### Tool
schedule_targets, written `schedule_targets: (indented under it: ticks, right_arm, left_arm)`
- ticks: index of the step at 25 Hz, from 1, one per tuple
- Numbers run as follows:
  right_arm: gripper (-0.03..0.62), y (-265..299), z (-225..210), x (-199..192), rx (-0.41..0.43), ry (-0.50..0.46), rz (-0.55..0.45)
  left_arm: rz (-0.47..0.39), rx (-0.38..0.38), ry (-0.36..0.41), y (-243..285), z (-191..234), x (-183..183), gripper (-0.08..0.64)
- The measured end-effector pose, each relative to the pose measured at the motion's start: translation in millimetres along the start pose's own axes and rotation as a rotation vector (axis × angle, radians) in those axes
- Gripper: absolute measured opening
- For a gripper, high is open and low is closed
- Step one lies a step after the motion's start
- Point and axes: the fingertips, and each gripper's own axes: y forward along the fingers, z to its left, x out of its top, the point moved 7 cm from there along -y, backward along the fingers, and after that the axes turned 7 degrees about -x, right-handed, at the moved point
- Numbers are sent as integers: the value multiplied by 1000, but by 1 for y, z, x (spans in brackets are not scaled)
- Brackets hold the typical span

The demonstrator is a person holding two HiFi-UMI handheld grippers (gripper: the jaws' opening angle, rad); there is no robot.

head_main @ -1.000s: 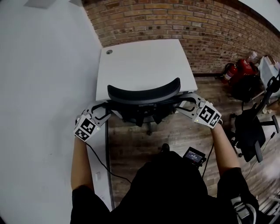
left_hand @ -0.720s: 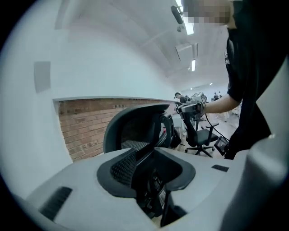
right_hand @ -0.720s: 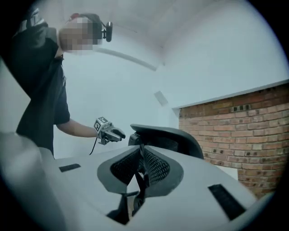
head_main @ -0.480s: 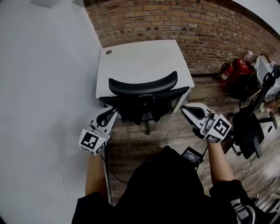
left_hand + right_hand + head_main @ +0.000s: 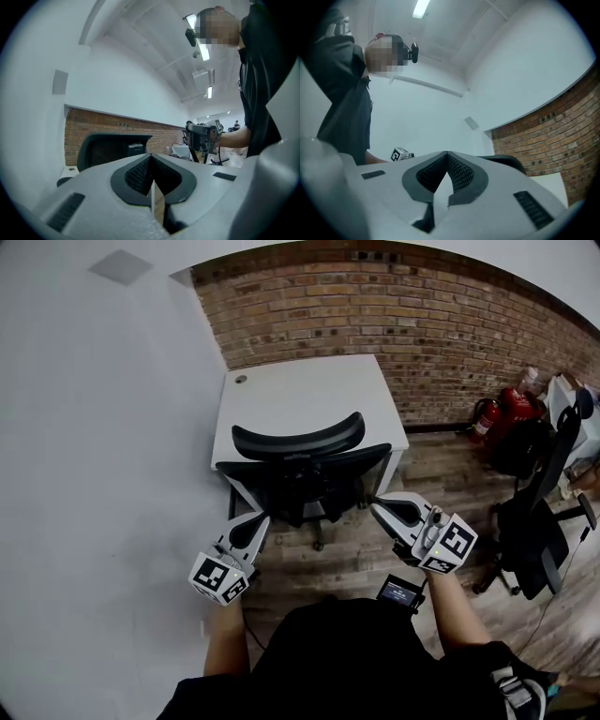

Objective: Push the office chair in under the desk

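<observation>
While both grippers hang clear of it, the black office chair [image 5: 300, 465] stands at the centre of the head view. It is pushed in at the near edge of the white desk [image 5: 309, 390], its backrest overlapping that edge. The left gripper [image 5: 257, 521], just lower left of the chair, has just been closing, and its jaws now meet with nothing between them. The right gripper [image 5: 379, 508], just lower right, also has its jaws together and empty. A brick wall [image 5: 450, 324] runs behind the desk.

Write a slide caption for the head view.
Office chair tucked under desk; left gripper and right gripper shut, clear of it.
</observation>
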Motion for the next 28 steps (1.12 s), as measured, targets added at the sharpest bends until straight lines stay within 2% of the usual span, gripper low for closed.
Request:
schedule_targets:
  ticks: [4,8,11,13,16,21,28]
  right_arm:
    - [6,-22,24,-5,110,61,7]
    - [6,-64,38,-19,122,96,80]
    - [6,-100,44,-38,119,120,155]
    - [6,-118,46,-44,125,132,162]
    - [6,-134,52,-50,137,146,150]
    - [6,-147,63,-50,142,127,138]
    - [6,-172,89,-29,96,64,148]
  left_arm:
    - [17,-41,-63,2,-36,-5,15]
    - [23,-111,-131,21,-89,-15,15]
    - [75,-209,-125,31,-140,-20,15]
    - [128,-236,-89,32,-165,-22,15]
    - [174,-201,-80,20,-188,-24,15]
    - [147,-129,-89,0,-200,-19,15]
    - [96,-148,-43,-7,-215,-12,15]
